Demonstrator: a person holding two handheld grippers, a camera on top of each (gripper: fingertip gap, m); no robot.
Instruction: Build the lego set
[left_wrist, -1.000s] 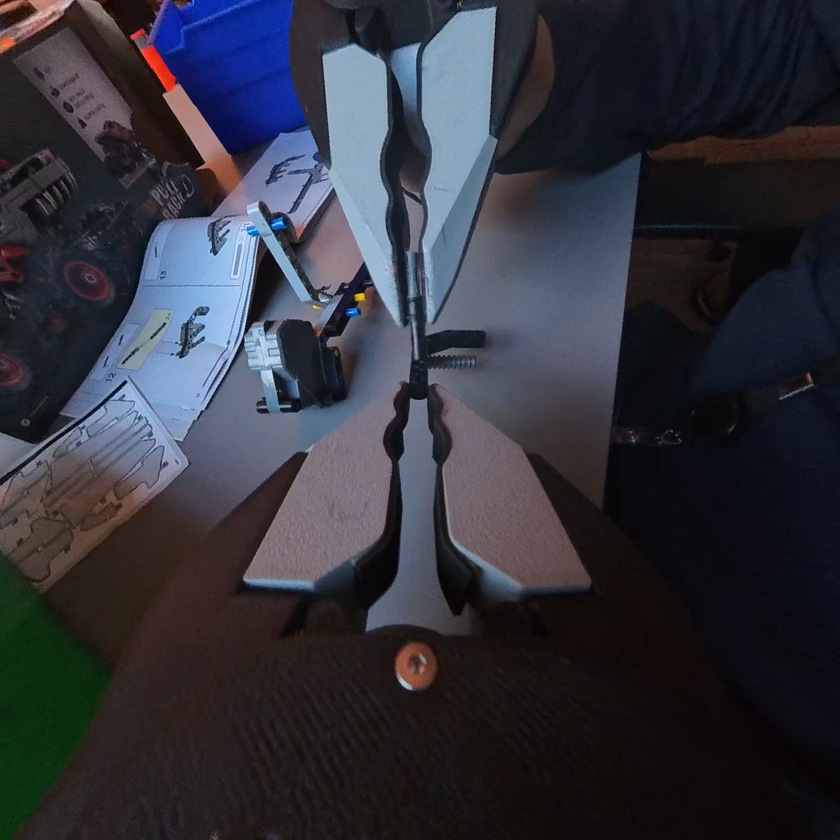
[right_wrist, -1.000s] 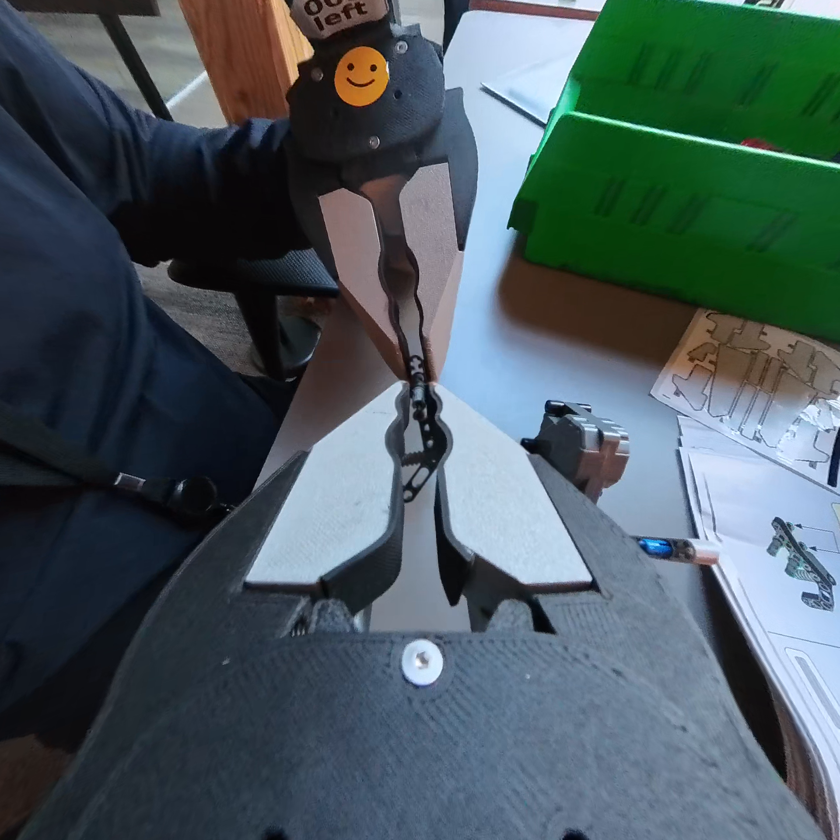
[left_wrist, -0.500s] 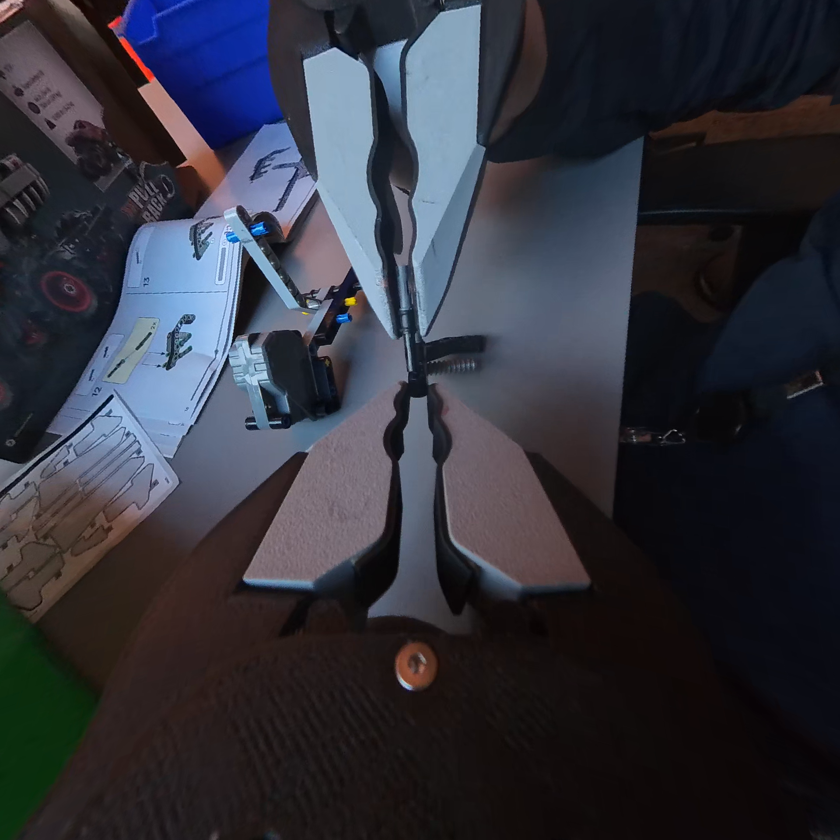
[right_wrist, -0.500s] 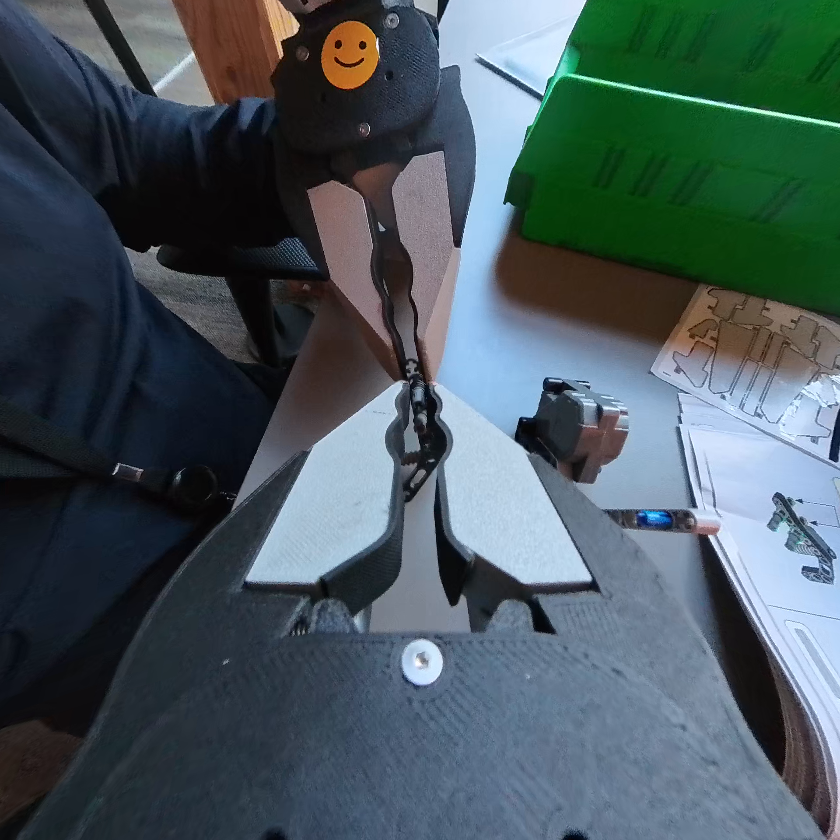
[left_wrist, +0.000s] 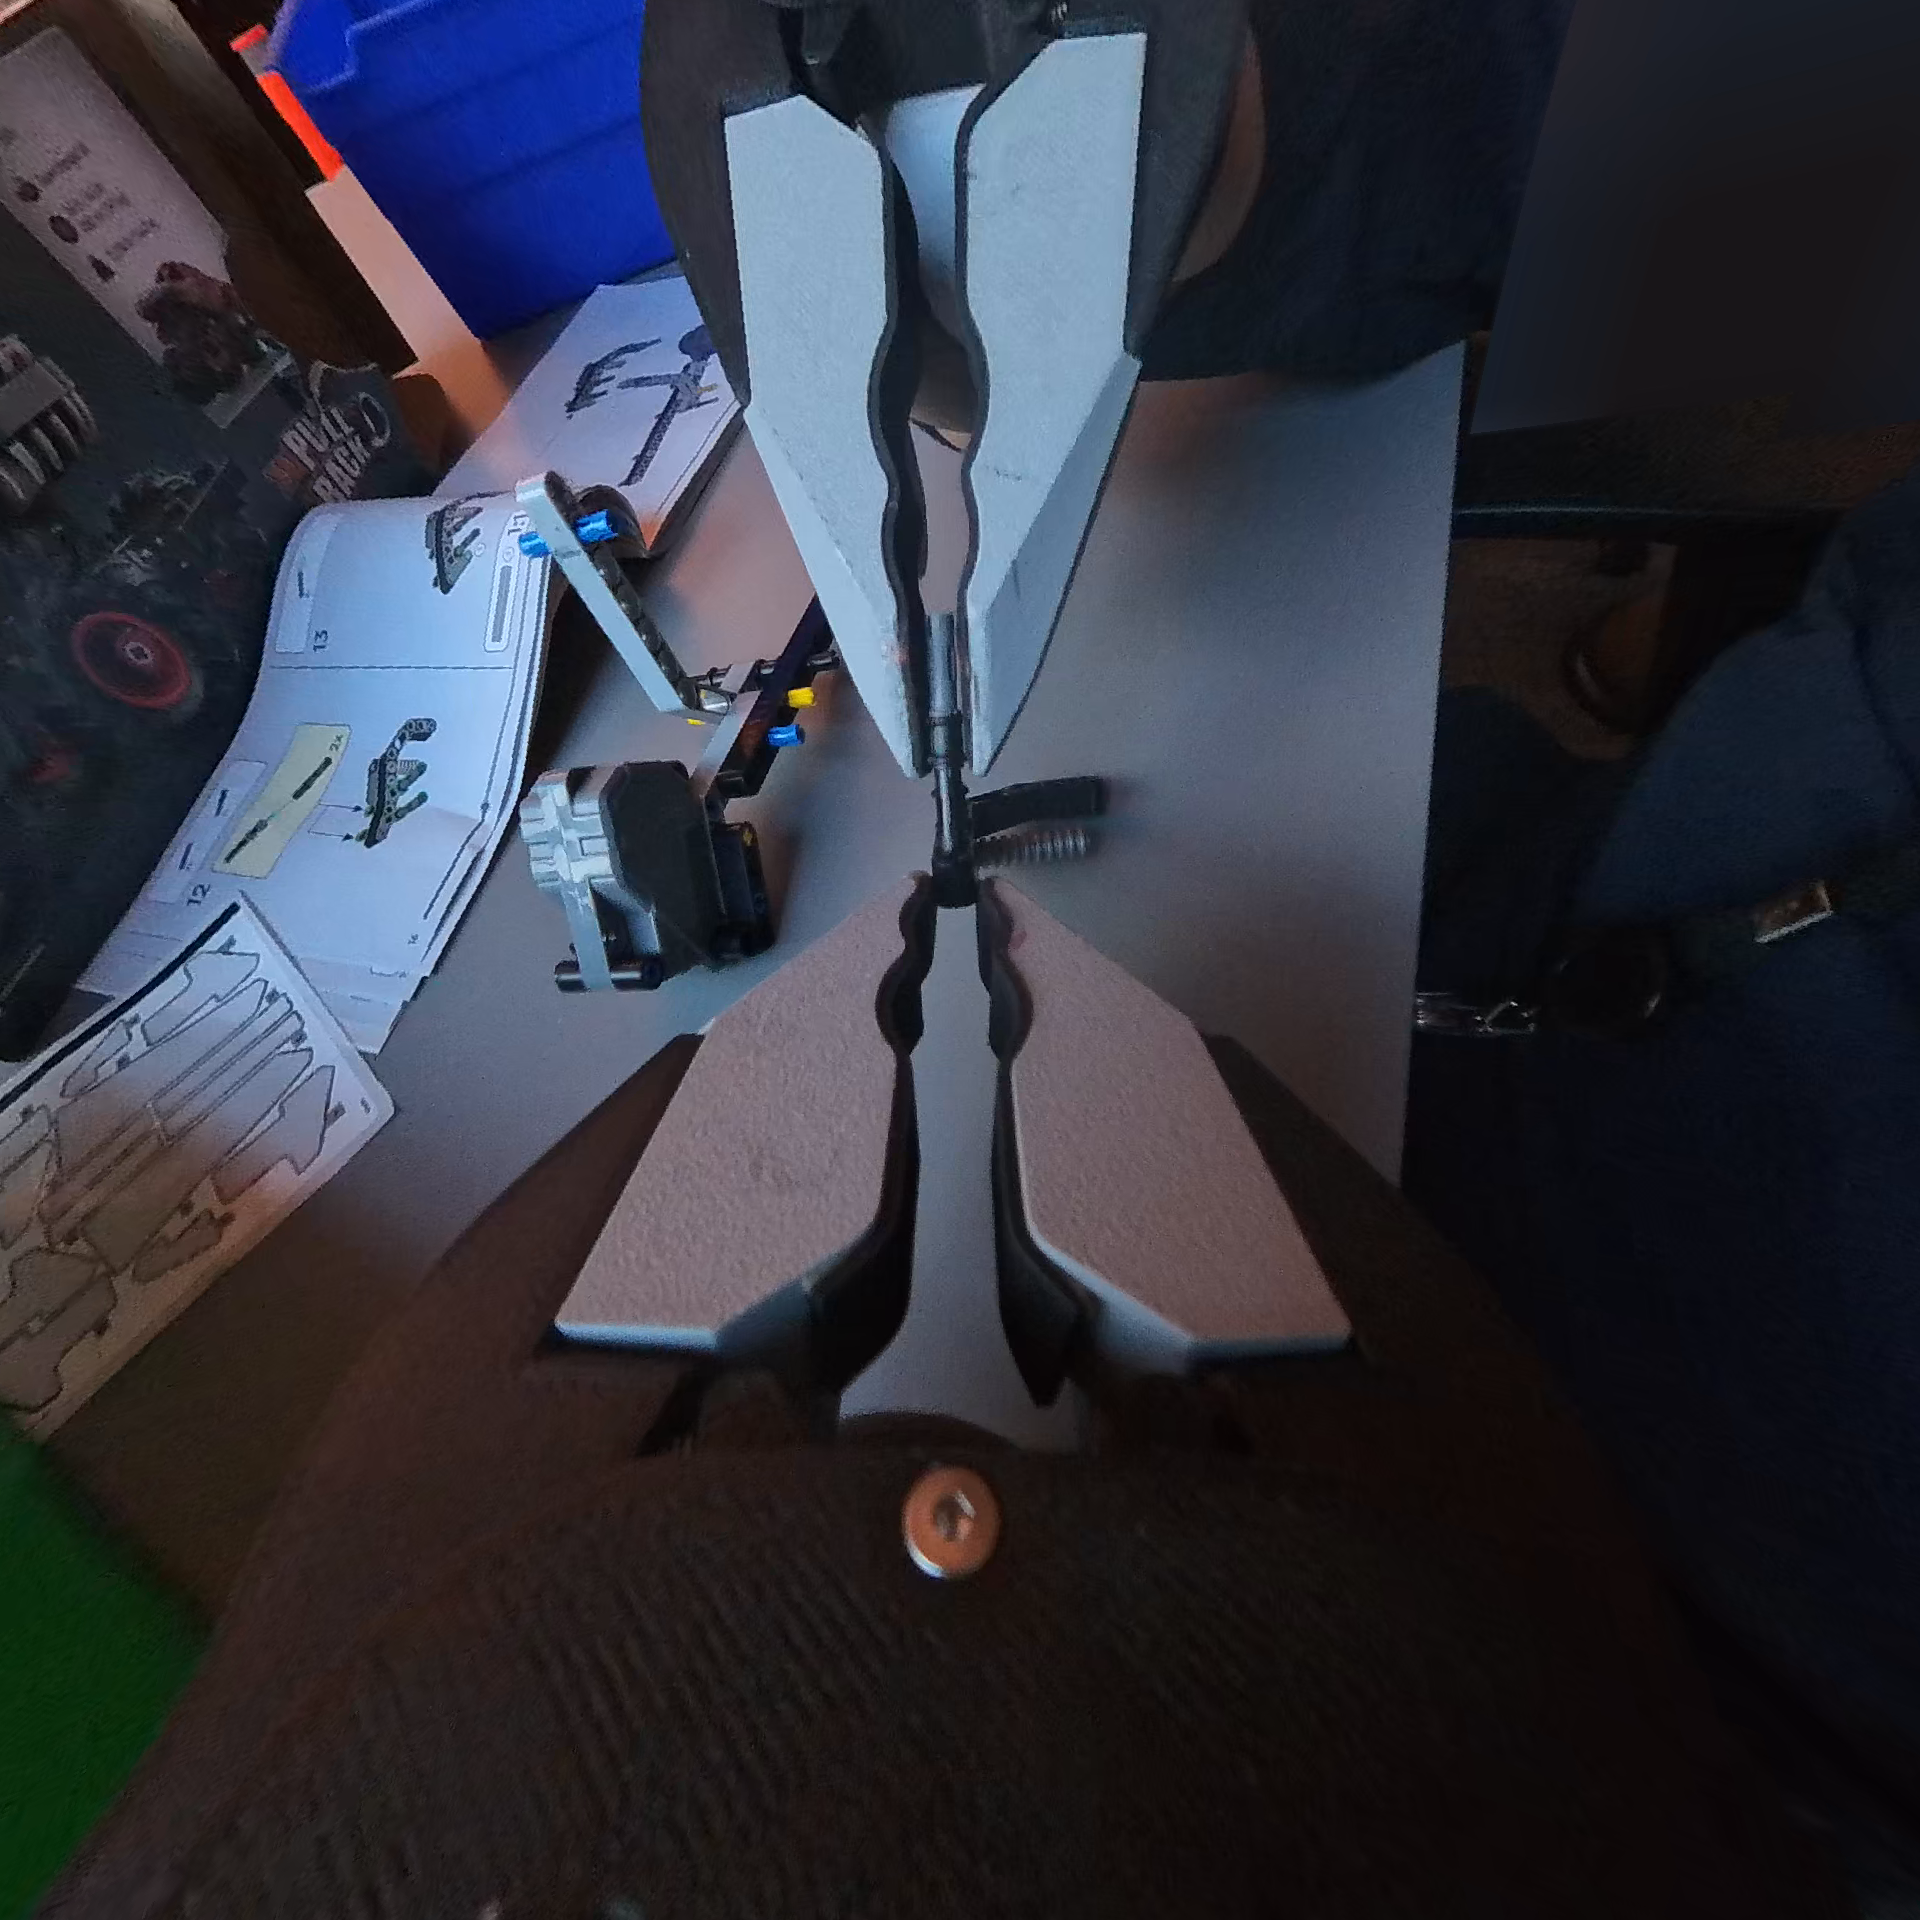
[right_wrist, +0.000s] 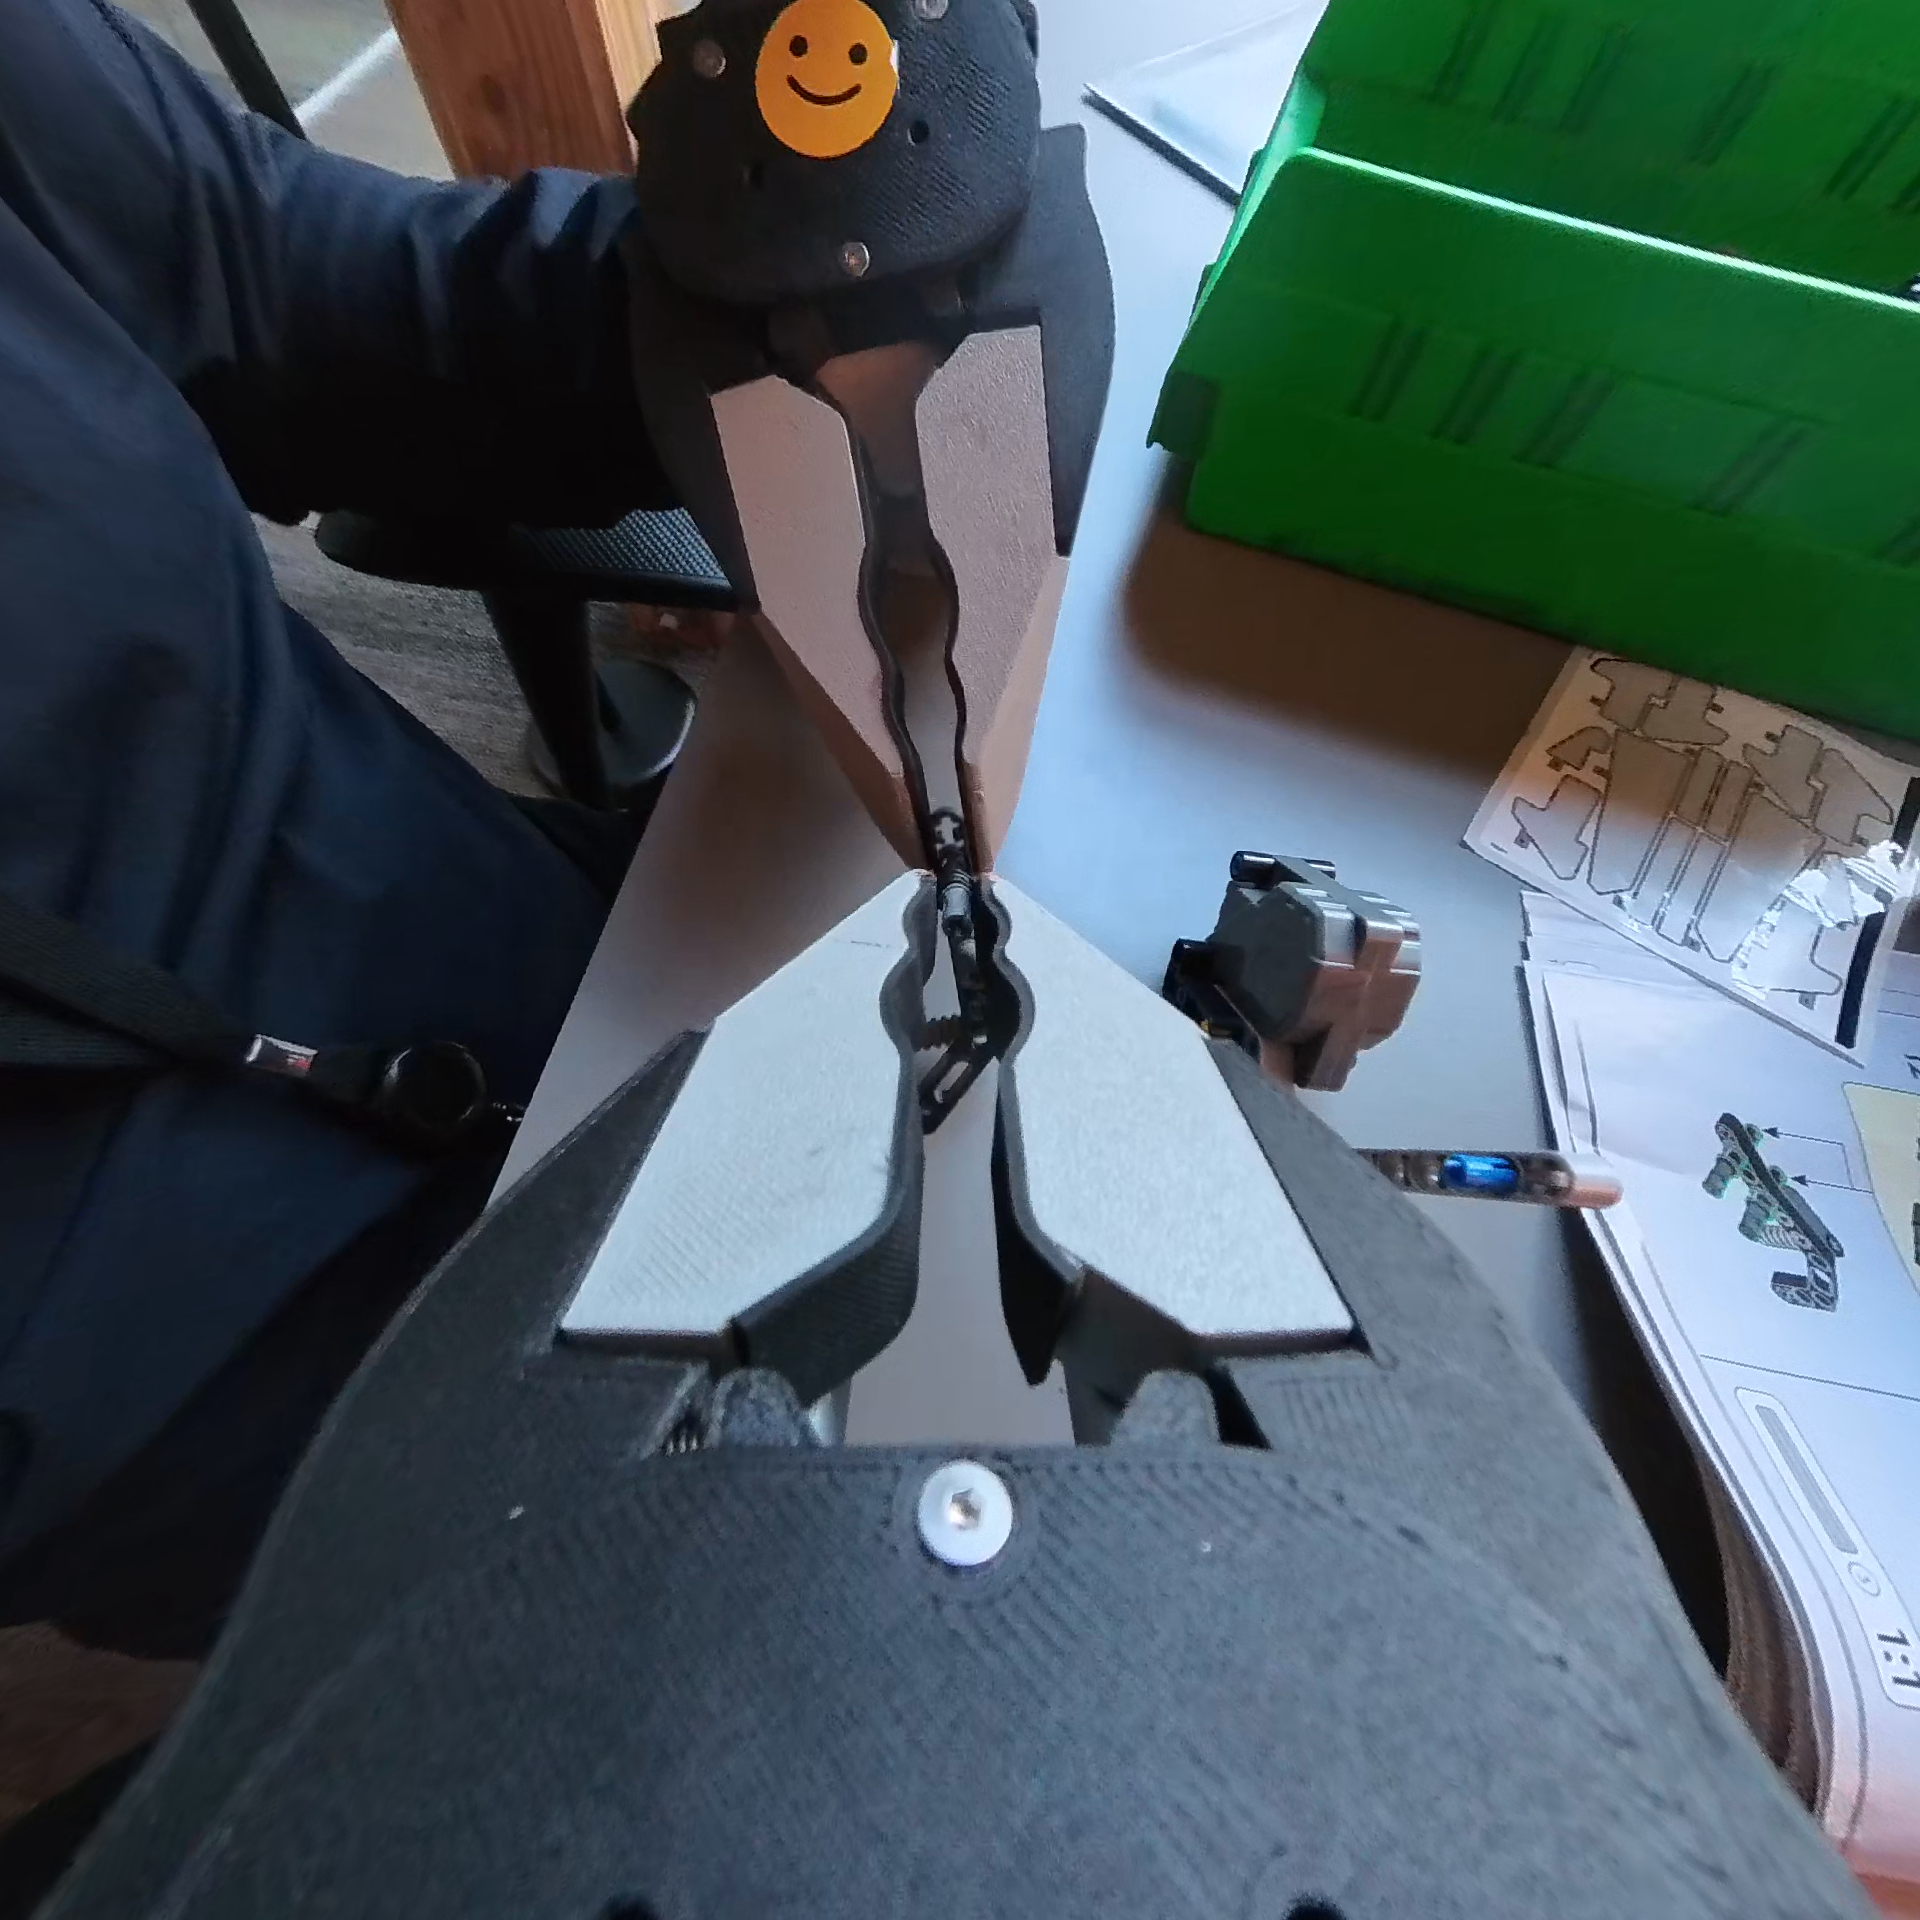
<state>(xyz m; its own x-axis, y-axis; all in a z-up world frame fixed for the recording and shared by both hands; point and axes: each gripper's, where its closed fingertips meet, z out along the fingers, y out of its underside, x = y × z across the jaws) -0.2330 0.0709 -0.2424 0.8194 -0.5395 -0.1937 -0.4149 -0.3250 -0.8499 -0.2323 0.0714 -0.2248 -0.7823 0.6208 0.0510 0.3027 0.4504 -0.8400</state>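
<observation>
My two grippers meet tip to tip above the grey table (left_wrist: 1247, 623), near its edge. My left gripper (left_wrist: 951, 883) is shut on the black end of a thin rod piece (left_wrist: 943, 727). My right gripper (right_wrist: 951, 883) is shut on the rod's grey end. In the left wrist view the right gripper (left_wrist: 943, 764) comes from the top. In the right wrist view the left gripper (right_wrist: 945, 847) does, wearing an orange smiley sticker. A black beam with a spring (left_wrist: 1034, 821) lies just behind the tips. It also shows through my right fingers' gap (right_wrist: 945, 1049). I cannot tell whether it is attached.
A grey and black motor block (left_wrist: 644, 862) (right_wrist: 1309, 971) and a grey beam assembly with blue pins (left_wrist: 613, 613) sit nearby. Open instruction booklet (left_wrist: 343, 727), sticker sheet (left_wrist: 156, 1091), set box (left_wrist: 104, 468), blue bin (left_wrist: 488, 135) and green bins (right_wrist: 1558, 416) surround them. A person's lap lies past the table edge (left_wrist: 1439, 831). Only a small space, under 4 cm, lies between the two pairs of fingers.
Both grippers stay tip to tip on the rod piece. The left gripper has tilted a little, and its smiley sticker has sunk lower in the right wrist view.
</observation>
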